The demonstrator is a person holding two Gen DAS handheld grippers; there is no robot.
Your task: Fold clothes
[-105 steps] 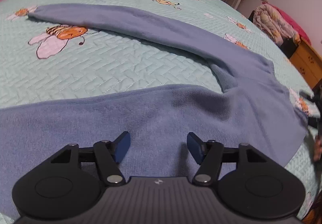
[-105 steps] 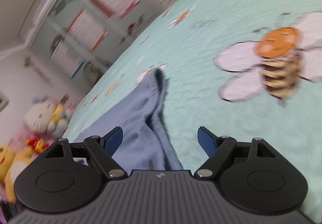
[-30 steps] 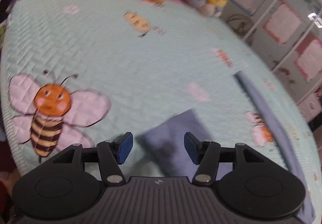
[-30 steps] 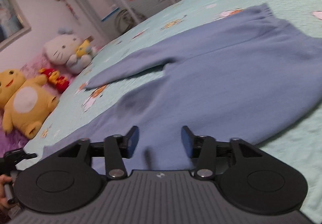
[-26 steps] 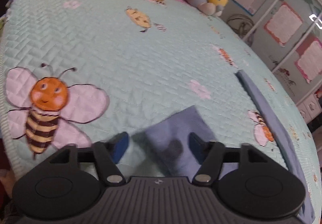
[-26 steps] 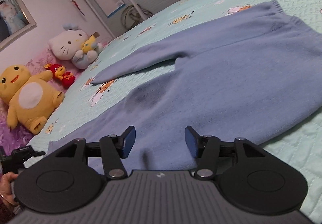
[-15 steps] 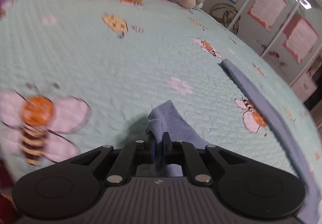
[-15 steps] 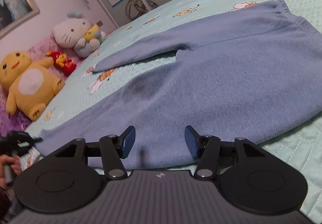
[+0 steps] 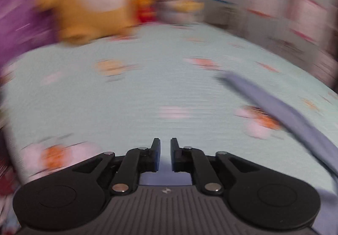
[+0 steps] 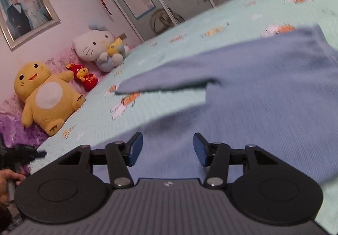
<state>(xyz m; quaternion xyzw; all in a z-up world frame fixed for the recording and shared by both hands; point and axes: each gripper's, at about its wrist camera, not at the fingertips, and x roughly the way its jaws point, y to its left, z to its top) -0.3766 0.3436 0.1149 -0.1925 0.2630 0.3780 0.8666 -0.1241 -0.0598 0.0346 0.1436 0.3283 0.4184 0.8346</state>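
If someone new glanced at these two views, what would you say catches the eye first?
Most likely the blue sweater, spread over the mint bee-print bedspread and filling the right wrist view, one sleeve stretched out towards the toys. Next come the plush toys at the head of the bed: a big yellow one, a small red one and a white cat. The left wrist view is heavily blurred, with only the nearly closed left gripper sharp.

Yellow plush (image 10: 45, 95), white cat plush (image 10: 95, 45), framed photo (image 10: 25, 13).
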